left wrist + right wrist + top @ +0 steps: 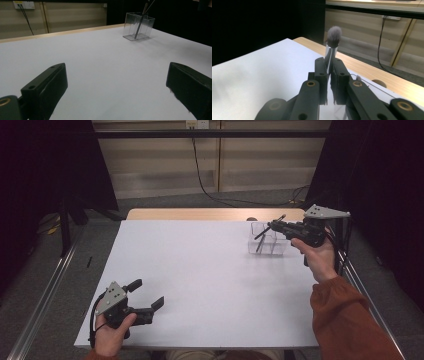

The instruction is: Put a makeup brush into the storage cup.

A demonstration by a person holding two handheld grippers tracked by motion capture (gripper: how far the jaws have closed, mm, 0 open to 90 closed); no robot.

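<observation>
Right now the right gripper (329,75) is clamped on a makeup brush (333,35) above the clear box (267,239). Light, stiff-handled and soft-tipped, it probably handles best gripped by the metal collar. Another brush (137,28) leans in the box and could snag; the left gripper (148,297) rests apart, jaws wide.

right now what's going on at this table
A person works at a white table with a gripper in each hand. The right gripper is shut on a makeup brush, holding it by its silvery ferrule over a clear divided organiser at the far right. Another dark brush stands slanted inside the organiser. The left gripper sits at the near left corner, jaws wide open, holding nothing.
</observation>
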